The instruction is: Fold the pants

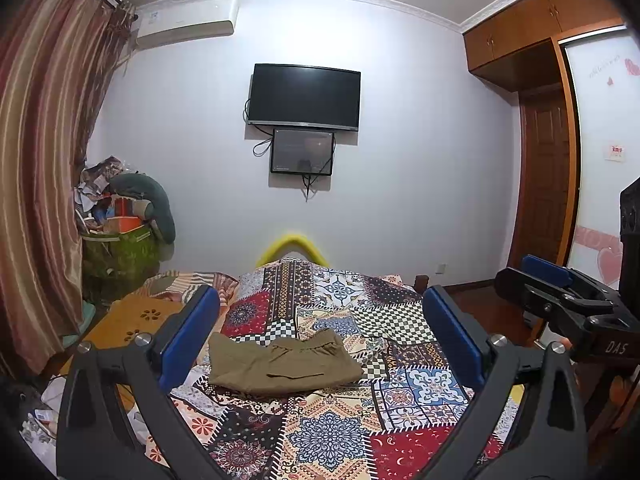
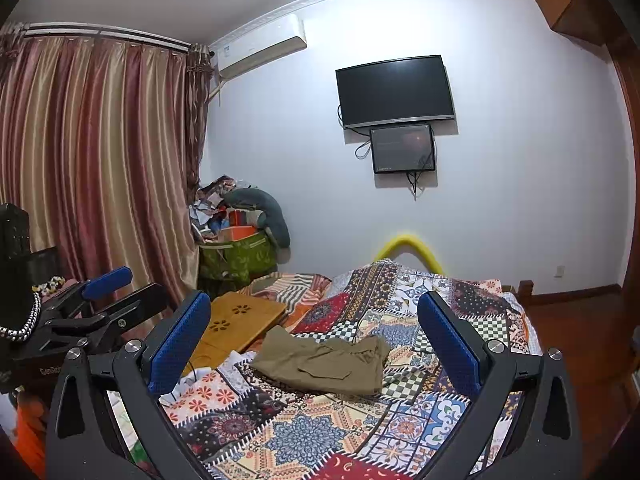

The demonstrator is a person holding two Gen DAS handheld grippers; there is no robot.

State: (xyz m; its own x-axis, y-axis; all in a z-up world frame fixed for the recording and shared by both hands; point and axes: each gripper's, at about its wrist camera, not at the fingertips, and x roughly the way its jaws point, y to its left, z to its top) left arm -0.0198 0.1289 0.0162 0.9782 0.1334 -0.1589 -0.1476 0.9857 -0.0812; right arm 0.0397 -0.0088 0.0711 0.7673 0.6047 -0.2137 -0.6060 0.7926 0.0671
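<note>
the left gripper and right gripper were held level above the patchwork bedspread, pointing toward the far wall, jaws spread wide and empty. the olive pants lay folded at frame centre, untouched.

**Layout: bed and surroundings**

Pants lie folded on the bed, mid-width. Lap tray sits on the bed left of the pants, near them. Storage bag stands behind the tray against the wall. 2 screens hang on the wall beyond the bed.
</note>
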